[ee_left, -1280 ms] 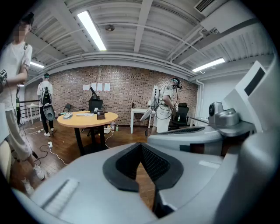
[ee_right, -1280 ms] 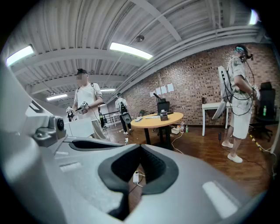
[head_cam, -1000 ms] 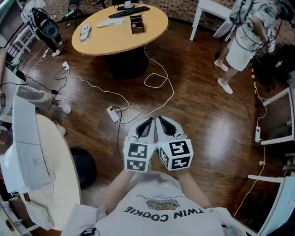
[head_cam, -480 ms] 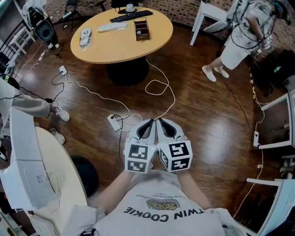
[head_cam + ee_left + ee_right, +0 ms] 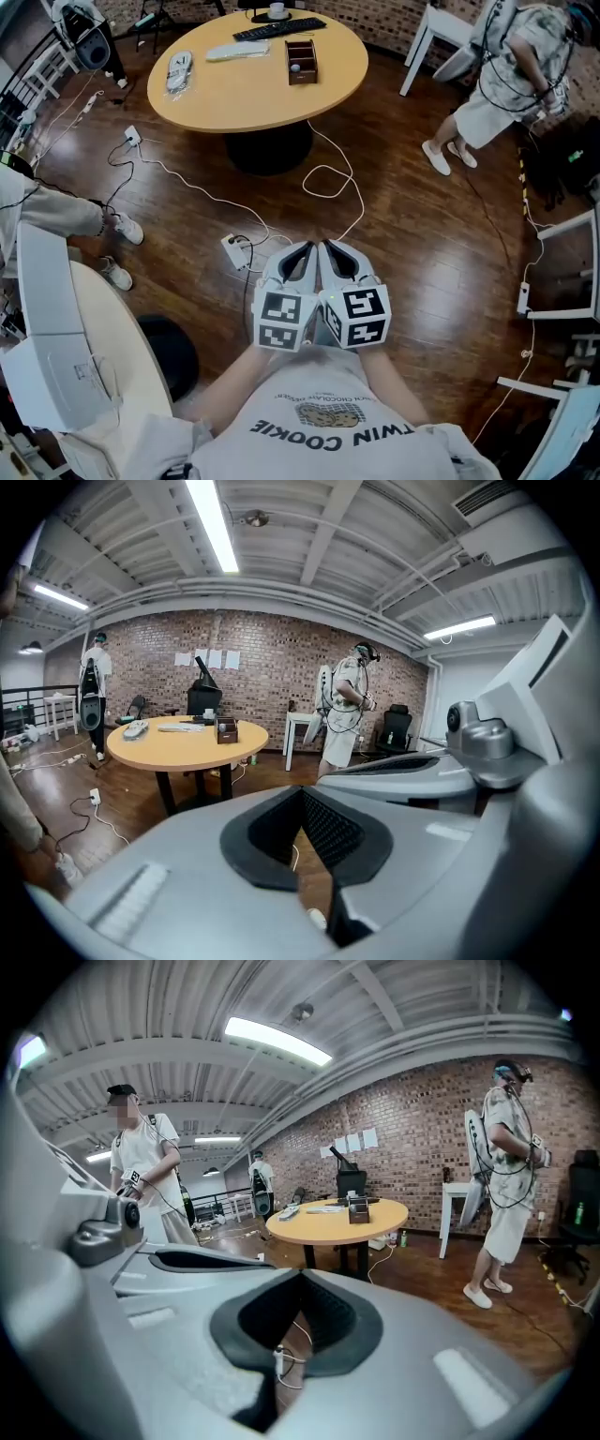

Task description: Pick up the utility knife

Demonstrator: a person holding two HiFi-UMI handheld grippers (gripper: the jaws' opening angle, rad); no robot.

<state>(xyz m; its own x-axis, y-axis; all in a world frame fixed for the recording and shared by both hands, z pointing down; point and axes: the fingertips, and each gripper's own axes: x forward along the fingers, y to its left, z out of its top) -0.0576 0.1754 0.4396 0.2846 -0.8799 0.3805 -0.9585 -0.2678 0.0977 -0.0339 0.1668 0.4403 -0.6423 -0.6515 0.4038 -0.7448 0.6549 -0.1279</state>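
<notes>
The left tongs and right tongs sit side by side in front of the chest, both pinched fully together with nothing between the pads. The step in hand reads as the approach: nothing is being reached for yet. I cannot pick out the utility knife for certain. My guess is that it lies among the things on the round table at 12 o'clock, well apart from the tongs. It may be the pale wrapped item near the table's 9 o'clock edge, away from the keyboard and wooden box on the far side. The next move calls for closing the gap to the table, then parting one pair of tongs over the knife's handle. Underfoot, a power strip lies at 10 o'clock just beside the tips, and a white cable loops at 12 o'clock right on the way, a likely trip risk. A curved white desk hems in 8 o'clock and a person stands at 2 o'clock; the bare wooden floor at 1 o'clock gives the widest lane
</notes>
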